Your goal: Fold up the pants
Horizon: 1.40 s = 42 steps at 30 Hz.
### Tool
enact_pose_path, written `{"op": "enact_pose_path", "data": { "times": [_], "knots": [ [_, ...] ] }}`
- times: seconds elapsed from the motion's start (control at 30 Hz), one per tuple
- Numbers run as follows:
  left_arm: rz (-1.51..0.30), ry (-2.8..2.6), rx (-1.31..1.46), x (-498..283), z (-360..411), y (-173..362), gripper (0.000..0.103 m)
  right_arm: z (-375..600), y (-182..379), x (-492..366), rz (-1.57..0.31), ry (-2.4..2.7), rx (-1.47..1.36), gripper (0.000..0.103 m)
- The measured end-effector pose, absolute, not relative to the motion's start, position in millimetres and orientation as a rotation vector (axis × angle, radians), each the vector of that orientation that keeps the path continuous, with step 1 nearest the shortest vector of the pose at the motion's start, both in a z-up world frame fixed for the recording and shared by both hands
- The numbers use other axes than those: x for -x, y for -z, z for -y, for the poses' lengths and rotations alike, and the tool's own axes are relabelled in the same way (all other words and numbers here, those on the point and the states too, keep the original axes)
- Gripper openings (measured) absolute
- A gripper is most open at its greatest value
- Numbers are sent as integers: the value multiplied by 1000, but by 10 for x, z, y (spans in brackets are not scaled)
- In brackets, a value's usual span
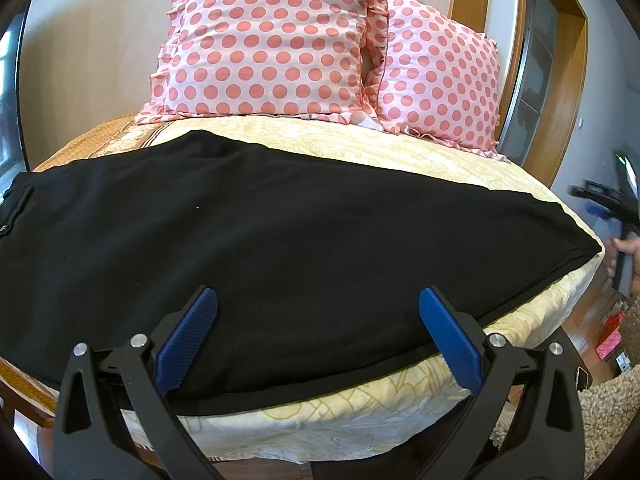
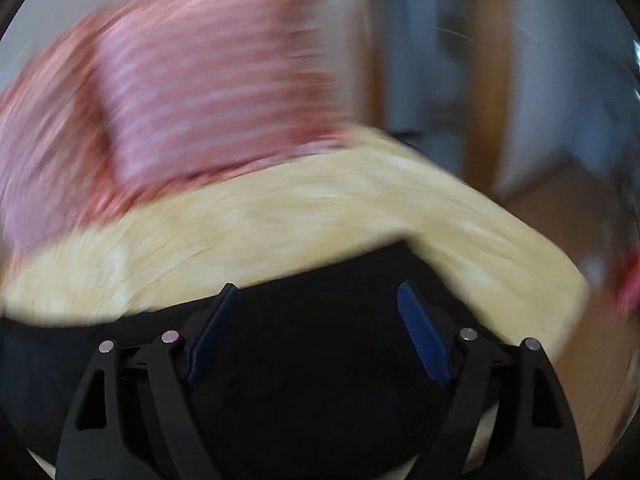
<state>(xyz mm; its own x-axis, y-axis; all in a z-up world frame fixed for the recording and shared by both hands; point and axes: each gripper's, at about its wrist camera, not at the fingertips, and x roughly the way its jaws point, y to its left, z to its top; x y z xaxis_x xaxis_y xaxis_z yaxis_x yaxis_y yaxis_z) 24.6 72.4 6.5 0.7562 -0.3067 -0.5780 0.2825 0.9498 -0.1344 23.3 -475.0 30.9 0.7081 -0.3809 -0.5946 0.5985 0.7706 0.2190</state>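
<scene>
Black pants (image 1: 260,240) lie spread flat across the cream bedspread, waist end with a zip at the far left, leg end at the right edge of the bed. My left gripper (image 1: 318,300) is open and empty, hovering above the pants' near edge. My right gripper (image 2: 318,294) is open and empty above the leg end of the pants (image 2: 320,360); that view is heavily blurred. The right gripper also shows at the far right of the left wrist view (image 1: 624,220), beside the bed, blurred.
Two pink polka-dot pillows (image 1: 272,40) stand at the head of the bed (image 1: 400,140). A wooden door frame (image 1: 568,40) is at the right. A shaggy beige rug (image 1: 608,420) and a pink box (image 1: 610,340) are on the floor at the right.
</scene>
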Motion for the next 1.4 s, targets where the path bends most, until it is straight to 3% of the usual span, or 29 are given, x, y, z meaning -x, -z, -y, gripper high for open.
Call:
{"op": "enact_pose_path", "data": {
  "times": [0.23, 0.6, 0.7, 0.8, 0.87, 0.97, 1.17, 1.3, 1.4],
  "knots": [
    [-634, 321, 38, -240, -714, -67, 101, 5434, 107, 517, -522, 608, -811, 64],
    [-647, 323, 68, -263, -750, -92, 101, 4991, 231, 438, -475, 366, -824, 62],
    [-651, 320, 72, -272, -751, -92, 101, 4826, 275, 338, -471, 251, -851, 56],
    [-655, 324, 82, -278, -764, -94, 101, 4796, 336, 298, -447, 257, -874, 35],
    [-658, 329, 89, -283, -766, -96, 101, 4874, 393, 296, -430, 297, -902, 11],
    [-660, 334, 87, -277, -770, -89, 101, 4858, 349, 206, -410, 323, -881, 8],
    [-671, 310, 48, -283, -710, -77, 101, 4097, -516, -252, -280, 145, -587, 7],
    [-679, 303, 82, -279, -735, -102, 101, 2940, -902, -701, -281, -210, -424, 7],
    [-653, 309, 169, -174, -900, -195, 101, 1947, -744, -970, -413, -463, -302, 7]
  ]
}}
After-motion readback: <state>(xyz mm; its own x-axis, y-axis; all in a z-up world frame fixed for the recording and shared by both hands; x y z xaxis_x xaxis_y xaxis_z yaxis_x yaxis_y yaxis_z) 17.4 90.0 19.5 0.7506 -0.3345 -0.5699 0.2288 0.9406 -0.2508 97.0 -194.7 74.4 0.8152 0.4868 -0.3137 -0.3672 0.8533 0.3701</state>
